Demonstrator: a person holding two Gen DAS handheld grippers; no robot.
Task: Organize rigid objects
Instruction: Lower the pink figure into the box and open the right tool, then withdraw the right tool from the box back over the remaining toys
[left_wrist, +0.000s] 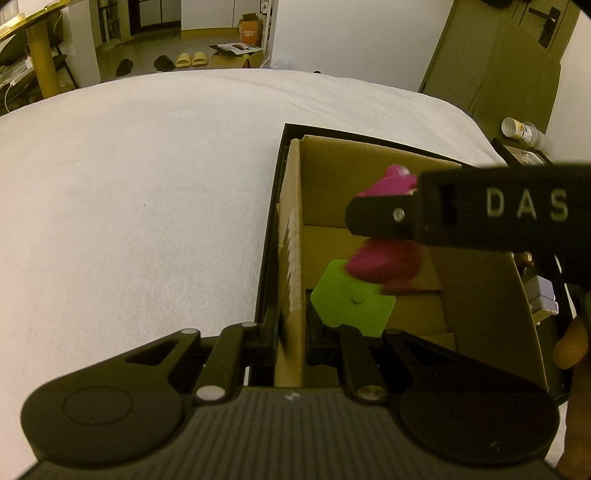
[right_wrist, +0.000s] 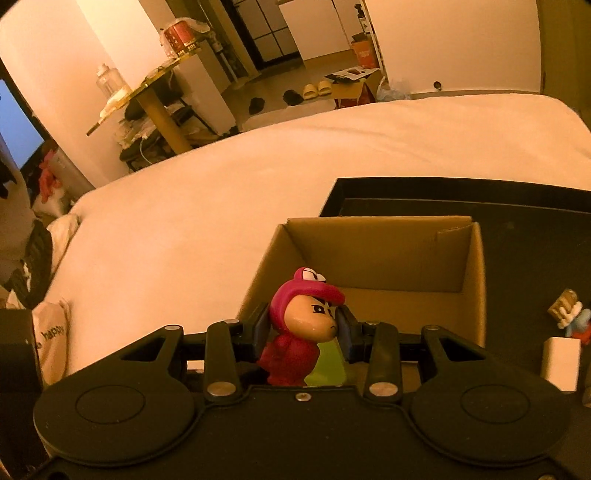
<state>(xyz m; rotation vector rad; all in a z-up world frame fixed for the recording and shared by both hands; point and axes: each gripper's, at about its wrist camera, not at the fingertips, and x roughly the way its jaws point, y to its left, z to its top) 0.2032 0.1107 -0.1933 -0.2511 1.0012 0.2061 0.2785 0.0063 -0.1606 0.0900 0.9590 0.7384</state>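
Clamping a pink-hooded figurine (right_wrist: 301, 325) by its head, the right gripper (right_wrist: 303, 334) hangs over the open cardboard box (right_wrist: 474, 273). Left gripper (left_wrist: 291, 343) fingers are pinched on the box's near wall. A green plate (left_wrist: 351, 304) lies inside the box, under the figurine.

Raised pale letters "D A S" stand on the black side of the right gripper (left_wrist: 382, 221) where it crosses the left wrist view; the word runs off the picture's edge. In the right wrist view, a pale bag (right_wrist: 51, 341) beside the bed carries the word "happy" in lowercase. Print on the orange cardboard box (left_wrist: 251, 31) on the far floor is too small to read.
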